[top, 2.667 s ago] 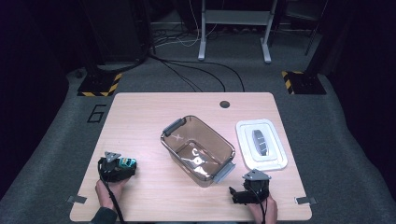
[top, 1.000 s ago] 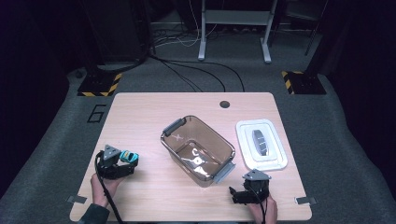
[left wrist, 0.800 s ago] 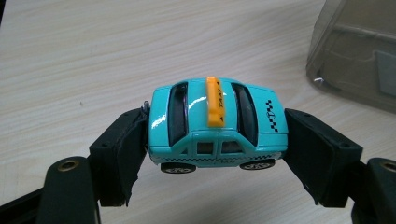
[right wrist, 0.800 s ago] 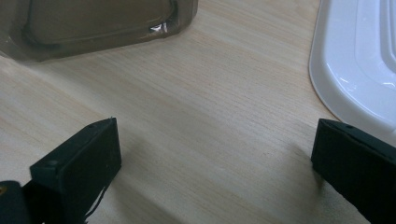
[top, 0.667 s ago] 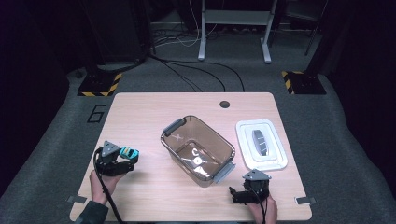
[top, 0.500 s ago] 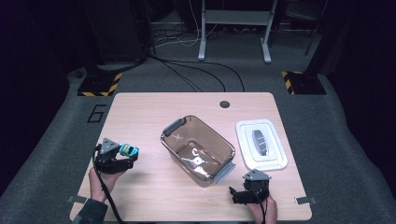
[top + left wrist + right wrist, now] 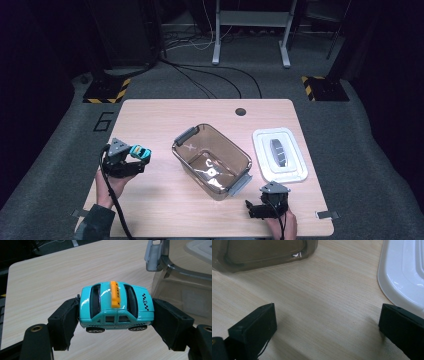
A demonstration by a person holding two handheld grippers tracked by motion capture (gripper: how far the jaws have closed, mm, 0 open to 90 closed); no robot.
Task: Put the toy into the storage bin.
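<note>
While the left gripper (image 7: pixel 116 322) clasps the turquoise taxi (image 7: pixel 116 306) aloft, right gripper (image 7: pixel 328 325) fingers spread idle; next, carry it over the bin (image 7: pixel 212 159) and release.

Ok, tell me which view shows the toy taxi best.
The left gripper view: the teal toy taxi fills mid-frame, clamped nose and tail between the jaws, yellow roof sign readable. The high view shows it as a small teal speck in the left hand-held gripper.

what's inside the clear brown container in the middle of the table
Nothing is inside the container: through its tinted walls only glare and the wooden table show. The teal toy taxi is outside it, clamped in the left gripper. The white lid lies beside it.
</note>
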